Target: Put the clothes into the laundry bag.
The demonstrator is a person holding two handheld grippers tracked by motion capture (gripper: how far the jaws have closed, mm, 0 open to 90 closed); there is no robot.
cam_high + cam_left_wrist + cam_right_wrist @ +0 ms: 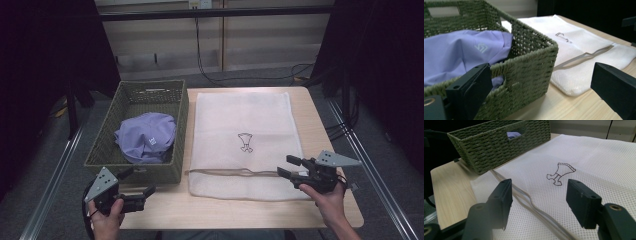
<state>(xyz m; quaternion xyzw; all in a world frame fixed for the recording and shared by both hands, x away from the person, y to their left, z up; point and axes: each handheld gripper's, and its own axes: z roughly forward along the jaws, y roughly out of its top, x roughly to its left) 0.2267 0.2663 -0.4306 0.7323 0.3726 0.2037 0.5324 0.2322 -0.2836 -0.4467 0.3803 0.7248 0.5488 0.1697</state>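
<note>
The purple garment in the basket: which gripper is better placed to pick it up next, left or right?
Probably the left. The left gripper is open at the near corner of the basket that holds the purple garment. The right gripper, also open, hovers over the white mesh bag, farther away.

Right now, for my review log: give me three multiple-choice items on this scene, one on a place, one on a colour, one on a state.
1. Where does the purple garment lie?
A. on the mesh bag
B. in the woven basket
C. on the floor

2. What colour is the mesh bag?
A. white
B. red
C. black

3. How is the right claw?
A. shut on the basket
B. shut on the garment
C. open

B: the basket's walls surround the garment.
A: white mesh lies flat on the table.
C: its jaws stand apart over the bag, holding nothing.
</note>
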